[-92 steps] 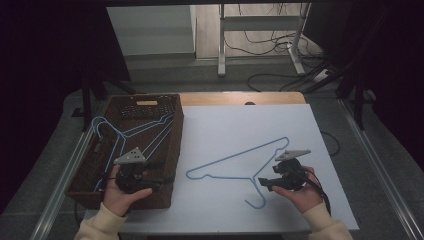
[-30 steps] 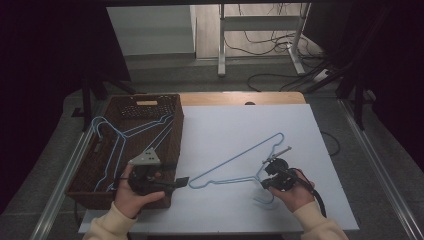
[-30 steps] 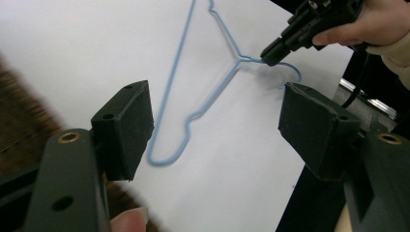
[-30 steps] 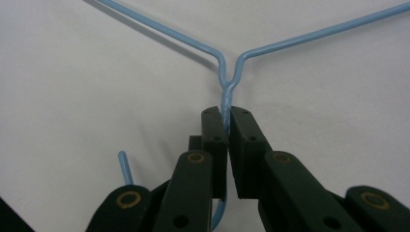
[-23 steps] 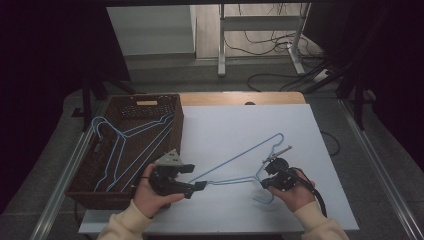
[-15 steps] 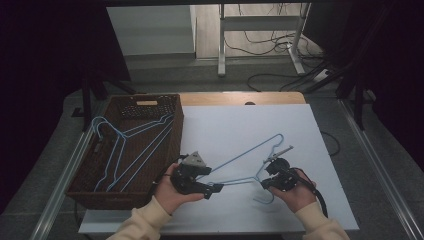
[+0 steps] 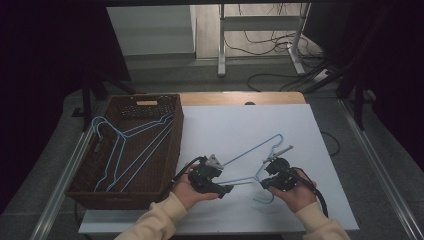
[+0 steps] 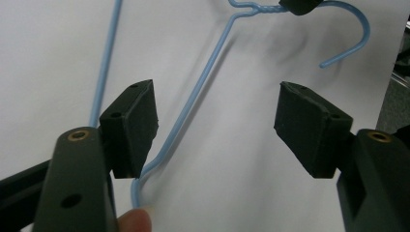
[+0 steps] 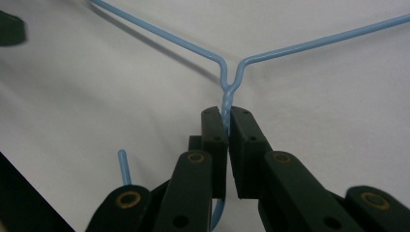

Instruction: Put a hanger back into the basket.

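Note:
A blue wire hanger (image 7: pixel 248 149) lies on the white tabletop (image 7: pixel 300 130), its hook toward the near edge. My right gripper (image 7: pixel 264 181) is shut on the hanger's twisted neck (image 9: pixel 226 99), its tips (image 9: pixel 228 121) pinching the wire. My left gripper (image 7: pixel 226 181) is open at the hanger's left corner. In the left gripper view the hanger's shoulder wire (image 8: pixel 203 82) runs between the pads (image 8: pixel 130 125), close to the left one, untouched by the right one. These jaws (image 8: pixel 216 128) have just been closing.
A brown wicker basket (image 7: pixel 177 145) stands at the table's left with several blue hangers (image 7: pixel 142 150) in it. The table's near edge is close under both hands. Cables and a metal stand (image 7: pixel 222 45) lie on the floor beyond the far edge.
My left gripper has moved right from the basket's near corner onto the white top, down to the hanger's left corner. The right gripper has stayed shut on the neck.

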Demonstrator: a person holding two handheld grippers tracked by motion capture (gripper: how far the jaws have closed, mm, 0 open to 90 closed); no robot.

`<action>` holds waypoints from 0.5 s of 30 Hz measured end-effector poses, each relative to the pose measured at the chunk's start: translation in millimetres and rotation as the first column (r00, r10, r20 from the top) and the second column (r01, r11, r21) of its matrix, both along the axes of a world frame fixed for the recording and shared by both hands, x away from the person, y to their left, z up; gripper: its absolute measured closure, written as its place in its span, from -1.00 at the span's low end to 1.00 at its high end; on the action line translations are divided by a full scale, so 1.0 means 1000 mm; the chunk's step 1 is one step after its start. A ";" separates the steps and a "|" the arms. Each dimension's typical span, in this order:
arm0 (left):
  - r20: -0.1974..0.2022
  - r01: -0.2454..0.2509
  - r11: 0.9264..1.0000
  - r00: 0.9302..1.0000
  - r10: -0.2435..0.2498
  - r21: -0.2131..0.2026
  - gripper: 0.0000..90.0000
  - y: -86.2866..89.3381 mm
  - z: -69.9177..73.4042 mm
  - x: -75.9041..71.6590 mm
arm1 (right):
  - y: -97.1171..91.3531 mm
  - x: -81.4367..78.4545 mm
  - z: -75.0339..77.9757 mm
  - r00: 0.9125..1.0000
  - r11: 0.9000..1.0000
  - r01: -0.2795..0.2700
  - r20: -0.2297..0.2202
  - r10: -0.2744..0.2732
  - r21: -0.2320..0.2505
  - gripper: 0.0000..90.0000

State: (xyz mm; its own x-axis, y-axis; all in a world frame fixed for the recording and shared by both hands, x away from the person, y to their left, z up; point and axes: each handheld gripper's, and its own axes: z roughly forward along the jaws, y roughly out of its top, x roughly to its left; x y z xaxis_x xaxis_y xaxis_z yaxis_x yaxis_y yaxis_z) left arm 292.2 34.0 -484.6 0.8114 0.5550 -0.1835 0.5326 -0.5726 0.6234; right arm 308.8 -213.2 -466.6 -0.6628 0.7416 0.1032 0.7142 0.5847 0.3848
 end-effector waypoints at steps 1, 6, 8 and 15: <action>-0.003 0.017 1.000 1.000 -0.016 0.010 -0.28 -0.002 -0.002 0.002 | 0.000 0.000 0.000 1.000 1.000 0.000 0.001 0.000 0.001 0.90; -0.013 0.064 0.998 0.998 -0.064 0.024 -0.22 -0.008 -0.010 0.010 | 0.000 -0.001 0.001 1.000 1.000 -0.002 0.011 0.002 0.002 0.90; -0.011 0.062 0.998 0.998 -0.062 0.026 -0.18 -0.009 -0.013 0.012 | 0.000 -0.001 0.002 1.000 1.000 -0.002 0.014 0.002 0.001 0.90; -0.014 0.039 0.999 0.999 -0.039 0.027 -0.01 -0.015 -0.025 0.021 | 0.000 -0.002 0.004 1.000 1.000 -0.005 0.017 0.005 0.003 0.90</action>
